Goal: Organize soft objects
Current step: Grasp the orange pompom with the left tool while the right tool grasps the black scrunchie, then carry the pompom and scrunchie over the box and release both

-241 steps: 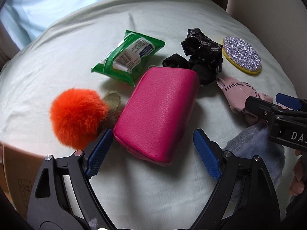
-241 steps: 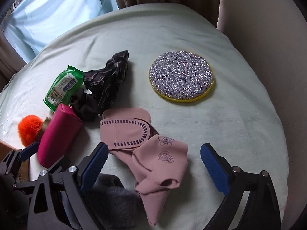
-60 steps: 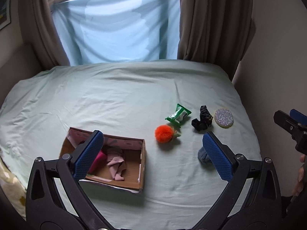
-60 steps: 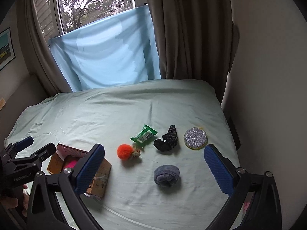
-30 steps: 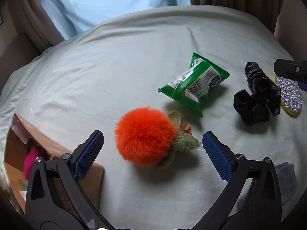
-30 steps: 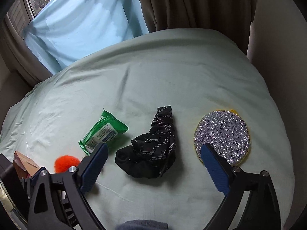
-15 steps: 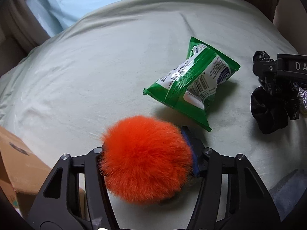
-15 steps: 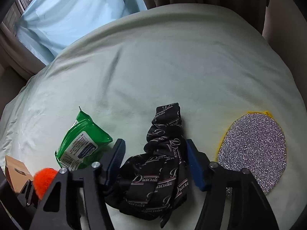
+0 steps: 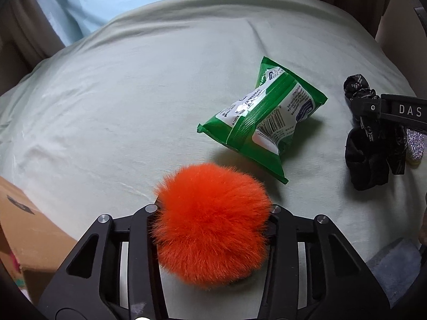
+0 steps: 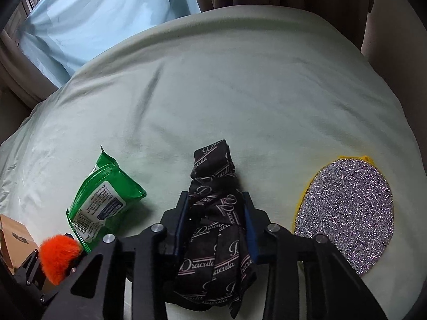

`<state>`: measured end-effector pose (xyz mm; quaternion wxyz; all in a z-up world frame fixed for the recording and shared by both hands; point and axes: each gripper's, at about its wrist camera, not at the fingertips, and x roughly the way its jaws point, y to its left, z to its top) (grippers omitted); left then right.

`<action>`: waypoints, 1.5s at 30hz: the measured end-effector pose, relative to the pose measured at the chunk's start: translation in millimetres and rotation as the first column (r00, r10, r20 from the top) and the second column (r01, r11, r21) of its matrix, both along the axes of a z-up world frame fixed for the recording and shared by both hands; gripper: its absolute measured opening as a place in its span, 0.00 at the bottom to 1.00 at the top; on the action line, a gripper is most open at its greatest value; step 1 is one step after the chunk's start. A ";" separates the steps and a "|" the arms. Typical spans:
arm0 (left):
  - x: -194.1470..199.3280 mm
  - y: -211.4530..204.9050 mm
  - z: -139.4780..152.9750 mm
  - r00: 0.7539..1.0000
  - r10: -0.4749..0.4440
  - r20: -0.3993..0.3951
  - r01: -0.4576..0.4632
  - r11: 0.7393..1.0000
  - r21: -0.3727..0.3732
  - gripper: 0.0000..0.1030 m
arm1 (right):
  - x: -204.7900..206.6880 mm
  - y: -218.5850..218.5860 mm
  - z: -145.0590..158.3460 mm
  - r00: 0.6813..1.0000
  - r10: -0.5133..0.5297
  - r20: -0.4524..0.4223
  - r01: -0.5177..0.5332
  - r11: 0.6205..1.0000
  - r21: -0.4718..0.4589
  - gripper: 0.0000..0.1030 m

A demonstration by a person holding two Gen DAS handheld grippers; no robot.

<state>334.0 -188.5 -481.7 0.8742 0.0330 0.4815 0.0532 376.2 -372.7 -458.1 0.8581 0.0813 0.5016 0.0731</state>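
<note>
Two grippers work a pale green bedsheet (image 9: 133, 101) at once: the left gripper (image 9: 213, 210) is closed around an orange pom-pom (image 9: 210, 224) at the near edge, while the right gripper (image 10: 214, 208) clamps a black printed cloth (image 10: 216, 213) to its right. Between them, slightly farther back, lies a green wipes packet (image 9: 261, 122). Right of the cloth rests a glittery round pad (image 10: 347, 218); a cardboard box (image 9: 24, 224) sits at near left.

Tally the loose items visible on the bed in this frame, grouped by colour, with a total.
Orange: 1, pom-pom
Green: 1, wipes pack
Black: 1, printed cloth
Silver glitter: 1, round pad
Grey: 1, soft item at frame edge
Total: 5
</note>
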 end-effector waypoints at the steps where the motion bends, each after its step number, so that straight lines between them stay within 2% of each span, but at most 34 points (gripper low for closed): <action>1: -0.6 0.2 1.4 1.000 0.003 0.001 -0.003 1.000 -0.003 0.36 | -1.2 -0.4 1.6 1.000 -0.002 0.004 0.002 1.000 0.002 0.32; 8: -7.0 4.8 14.8 1.000 0.004 0.011 -0.003 1.000 -0.017 0.36 | -12.7 0.9 22.0 0.999 -0.001 0.036 0.001 1.000 -0.006 0.32; 14: -22.7 1.7 49.4 0.998 -0.006 0.056 0.008 0.999 -0.031 0.36 | -35.3 -0.4 59.3 0.996 -0.009 0.084 0.009 1.000 -0.005 0.32; 21: -50.4 1.0 114.5 0.993 0.005 0.115 0.000 0.999 -0.047 0.36 | -75.3 0.8 128.2 0.990 -0.006 0.141 0.005 1.000 0.007 0.32; 26: -78.5 16.1 182.1 0.989 0.036 0.140 -0.025 0.997 -0.078 0.36 | -112.2 10.2 194.5 0.983 0.008 0.181 -0.010 1.000 0.010 0.32; 31: -114.4 43.1 247.2 0.984 0.061 0.165 -0.044 0.994 -0.104 0.36 | -150.7 26.1 256.5 0.975 0.032 0.219 -0.033 0.999 0.004 0.32; 36: -146.1 81.6 299.6 0.978 0.083 0.191 -0.061 0.991 -0.121 0.36 | -181.2 55.9 297.2 0.973 0.038 0.227 -0.048 0.998 0.038 0.32; 41: -170.6 131.2 331.0 0.978 0.079 0.195 -0.058 0.992 -0.112 0.36 | -212.1 112.1 318.1 0.973 0.067 0.220 -0.078 0.996 0.042 0.32; 45: -183.8 180.5 336.9 0.986 0.054 0.157 -0.036 0.993 -0.117 0.36 | -233.6 162.0 321.3 0.977 0.068 0.203 -0.083 0.994 0.066 0.32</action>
